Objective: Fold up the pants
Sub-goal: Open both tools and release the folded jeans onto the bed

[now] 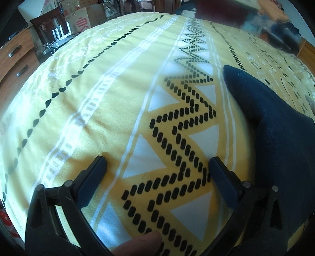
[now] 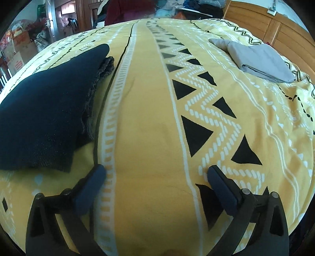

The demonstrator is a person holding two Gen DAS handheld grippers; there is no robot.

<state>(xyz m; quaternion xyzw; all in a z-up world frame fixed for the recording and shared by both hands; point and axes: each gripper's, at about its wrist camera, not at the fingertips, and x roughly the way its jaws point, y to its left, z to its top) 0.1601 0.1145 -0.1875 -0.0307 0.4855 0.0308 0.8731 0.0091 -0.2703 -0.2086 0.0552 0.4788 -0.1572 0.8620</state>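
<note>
Dark navy pants point(image 2: 45, 110) lie folded in a flat stack on the yellow patterned bedspread point(image 2: 145, 118), with a grey inner edge showing along the right side. In the left wrist view the pants point(image 1: 275, 137) fill the right side. My left gripper point(image 1: 157, 163) is open and empty, low over the bedspread point(image 1: 98, 98), just left of the pants. My right gripper point(image 2: 156, 171) is open and empty, low over the bedspread, just right of the pants' near corner.
A folded grey garment point(image 2: 259, 61) lies at the far right of the bed. A wooden headboard point(image 2: 275, 25) stands behind it. A wooden drawer unit point(image 1: 13, 63), cardboard boxes point(image 1: 78, 19) and piled clothes point(image 2: 177, 7) surround the bed.
</note>
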